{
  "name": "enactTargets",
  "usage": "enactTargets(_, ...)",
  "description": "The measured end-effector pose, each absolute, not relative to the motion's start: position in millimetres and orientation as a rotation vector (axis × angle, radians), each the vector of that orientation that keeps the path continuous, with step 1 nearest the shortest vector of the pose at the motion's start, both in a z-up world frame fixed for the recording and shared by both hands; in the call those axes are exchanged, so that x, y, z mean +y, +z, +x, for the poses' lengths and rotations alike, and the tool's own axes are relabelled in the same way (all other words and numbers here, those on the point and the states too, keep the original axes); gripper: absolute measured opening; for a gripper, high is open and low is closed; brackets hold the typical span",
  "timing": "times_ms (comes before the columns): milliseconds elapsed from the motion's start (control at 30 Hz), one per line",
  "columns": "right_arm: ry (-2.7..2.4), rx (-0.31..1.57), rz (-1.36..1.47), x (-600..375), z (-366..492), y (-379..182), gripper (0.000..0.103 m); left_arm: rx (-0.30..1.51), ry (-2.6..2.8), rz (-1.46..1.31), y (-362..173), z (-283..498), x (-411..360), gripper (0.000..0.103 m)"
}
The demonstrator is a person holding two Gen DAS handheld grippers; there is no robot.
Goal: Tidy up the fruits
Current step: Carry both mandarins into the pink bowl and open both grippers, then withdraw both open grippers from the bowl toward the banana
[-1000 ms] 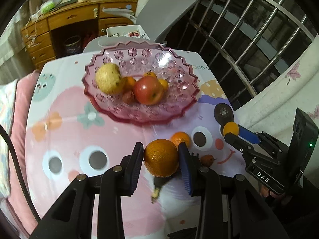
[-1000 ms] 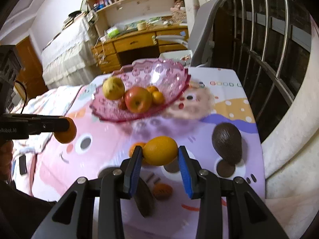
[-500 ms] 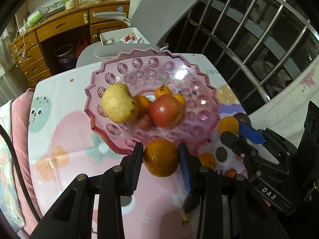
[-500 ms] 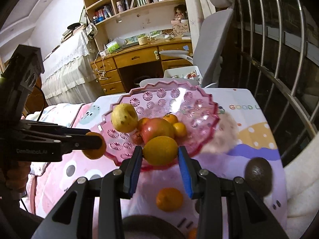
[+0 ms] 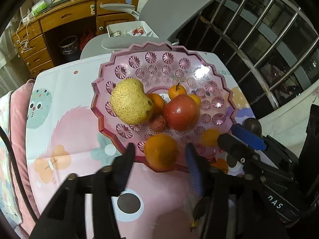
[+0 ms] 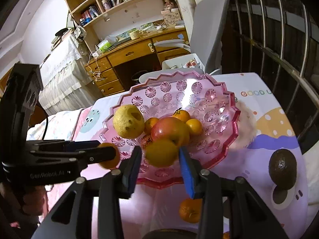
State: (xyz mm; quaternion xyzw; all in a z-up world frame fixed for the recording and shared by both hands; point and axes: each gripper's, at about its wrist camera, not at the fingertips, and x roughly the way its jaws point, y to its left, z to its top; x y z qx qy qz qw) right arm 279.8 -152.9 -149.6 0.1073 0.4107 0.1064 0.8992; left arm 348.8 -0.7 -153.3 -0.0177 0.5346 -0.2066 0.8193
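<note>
Pink cut-glass fruit bowl point(image 5: 201, 73) is sitting just ahead of both grippers, already holding a speckled yellow pear point(image 5: 130, 102), a red apple point(image 5: 181, 112), a few small mandarins and a reddish lychee point(image 5: 157, 123). The left gripper point(image 5: 160, 155) is standing with its jaws spread wide, a round orange point(image 5: 160, 154) sitting between them over the bowl's near rim, apparently no longer pinched. The right gripper point(image 6: 160, 159) is bracketing a yellow-orange citrus fruit point(image 6: 161, 153) at the near inner slope of the bowl; whether its blue pads are clamping it or merely flanking it, I cannot tell.

Judging from this, both fruits are landing on the sloped glass wall close to the edge, so either may be rolling back out over the rim onto the patterned tabletop point(image 6: 265, 123), or knocking the piled apple loose. The two grippers are also working just beside each other, so a hasty withdrawal risks a clash. A dark avocado point(image 6: 282, 169) and another mandarin point(image 6: 189, 210) are waiting on the tabletop, right of and beneath the right gripper.
</note>
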Motion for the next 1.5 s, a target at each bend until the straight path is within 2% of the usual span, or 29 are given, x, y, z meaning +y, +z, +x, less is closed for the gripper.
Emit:
enactTargets(33,0.220,0.853,0.231,-153,280,-149,0.050,1.137,-0.442,-0.040,-152,348,0,0.057)
enactTargets(200,0.213,0.857,0.241,-157,273,-146,0.050,1.149,-0.440,-0.034,-148,340,3,0.071)
enactTargets(400,0.191,0.890,0.255,-170,257,-143,0.051,1.162,-0.441,-0.027,-140,318,6,0.074)
enactTargets(467,0.182,0.900,0.260,-176,250,-141,0.055,1.153,-0.448,-0.012,-133,309,3,0.076)
enactTargets(533,0.168,0.905,0.273,-185,242,-140,0.062,1.141,-0.455,0.003,-127,301,1,0.076)
enactTargets(600,0.159,0.901,0.285,-194,234,-137,0.062,1.129,-0.455,0.019,-121,293,-3,0.076)
enactTargets(900,0.087,0.903,0.327,-228,199,-132,0.063,1.126,-0.481,0.029,-112,253,-16,0.076)
enactTargets(1500,0.025,1.023,0.301,-250,144,-164,0.063,1.109,-0.649,0.320,-132,222,-77,0.076)
